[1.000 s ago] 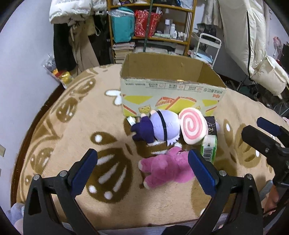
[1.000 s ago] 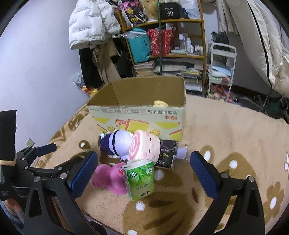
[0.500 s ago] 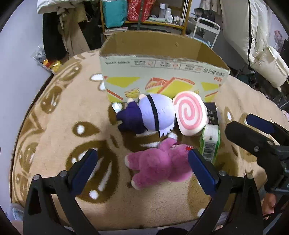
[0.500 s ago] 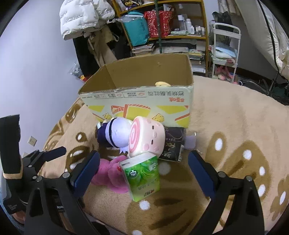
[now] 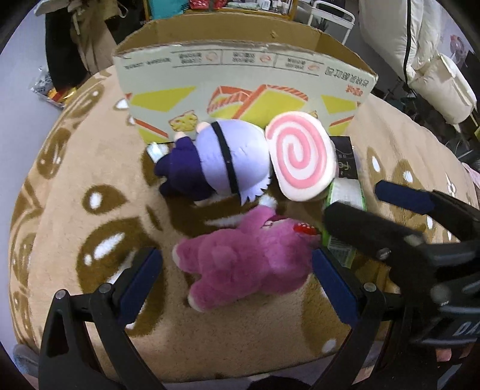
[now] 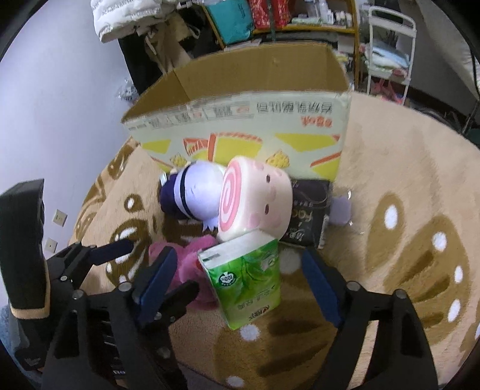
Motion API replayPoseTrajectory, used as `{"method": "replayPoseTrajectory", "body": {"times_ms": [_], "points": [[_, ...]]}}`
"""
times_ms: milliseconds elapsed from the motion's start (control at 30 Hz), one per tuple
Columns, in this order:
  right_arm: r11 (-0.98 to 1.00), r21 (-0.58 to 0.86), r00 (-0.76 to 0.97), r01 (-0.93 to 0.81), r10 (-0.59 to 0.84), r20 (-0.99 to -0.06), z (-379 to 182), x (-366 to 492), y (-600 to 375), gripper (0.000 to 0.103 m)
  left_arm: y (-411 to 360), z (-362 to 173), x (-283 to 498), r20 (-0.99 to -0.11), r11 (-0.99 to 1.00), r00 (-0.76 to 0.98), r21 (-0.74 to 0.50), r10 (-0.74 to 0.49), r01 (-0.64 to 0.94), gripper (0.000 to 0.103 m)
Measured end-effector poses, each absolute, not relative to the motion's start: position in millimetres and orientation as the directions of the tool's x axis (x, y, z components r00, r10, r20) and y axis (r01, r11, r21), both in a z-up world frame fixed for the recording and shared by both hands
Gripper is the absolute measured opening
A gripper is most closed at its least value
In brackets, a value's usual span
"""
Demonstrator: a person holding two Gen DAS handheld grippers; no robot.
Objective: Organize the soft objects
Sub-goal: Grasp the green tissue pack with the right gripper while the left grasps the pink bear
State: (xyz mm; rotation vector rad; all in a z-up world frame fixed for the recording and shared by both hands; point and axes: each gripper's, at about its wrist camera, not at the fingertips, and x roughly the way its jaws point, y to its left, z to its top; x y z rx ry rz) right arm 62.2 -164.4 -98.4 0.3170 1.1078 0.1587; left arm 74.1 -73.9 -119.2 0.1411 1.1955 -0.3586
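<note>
A pink plush bear (image 5: pixel 246 264) lies on the beige rug, between the open jaws of my left gripper (image 5: pixel 237 279). Behind it lie a purple plush doll (image 5: pixel 219 168) and a pink-swirl roll plush (image 5: pixel 300 156), against an open cardboard box (image 5: pixel 240 84). In the right wrist view my right gripper (image 6: pixel 240 285) is open around a green tissue pack (image 6: pixel 249 285), with the roll plush (image 6: pixel 255 201), the doll (image 6: pixel 192 195) and the bear (image 6: pixel 195 258) behind and left of it. The box (image 6: pixel 246 120) stands beyond.
A dark packet (image 6: pixel 309 216) lies right of the roll plush. The patterned rug (image 6: pixel 405 210) spreads to the right. Shelves (image 6: pixel 270 18), hanging coats (image 6: pixel 135 21) and a white cart (image 6: pixel 390 51) stand behind the box. The left gripper (image 6: pixel 90 261) shows at lower left.
Both grippers have moved forward and down toward the toys. The left jaws now flank the pink bear; the right jaws now flank the green tissue pack.
</note>
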Motion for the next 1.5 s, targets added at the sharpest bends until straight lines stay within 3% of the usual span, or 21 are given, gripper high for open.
{"method": "replayPoseTrajectory", "body": {"times_ms": [100, 167, 267, 1200, 1500], "points": [[0.943, 0.331, 0.407, 0.043, 0.286, -0.867, -110, 67, -164, 0.083, -78, -125, 77, -0.930, 0.935, 0.307, -0.089, -0.201, 0.343, 0.099], [0.944, 0.325, 0.384, 0.055, 0.280, -0.880, -117, 71, -164, 0.070, -79, -129, 78, -0.931, 0.942, 0.306, -0.095, -0.198, 0.321, 0.099], [0.939, 0.336, 0.379, 0.066, 0.288, -0.879, -121, 74, -166, 0.060, -81, -138, 81, -0.938, 0.946, 0.284, -0.108, -0.199, 0.307, 0.099], [0.957, 0.272, 0.432, 0.098, 0.205, -0.878, -104, 70, -183, 0.058, -80, -146, 90, -0.929, 0.950, 0.291, -0.146, -0.227, 0.276, 0.103], [0.956, 0.273, 0.439, 0.102, 0.203, -0.875, -102, 72, -183, 0.058, -89, -148, 88, -0.929, 0.954, 0.319, -0.097, -0.188, 0.282, 0.103]]}}
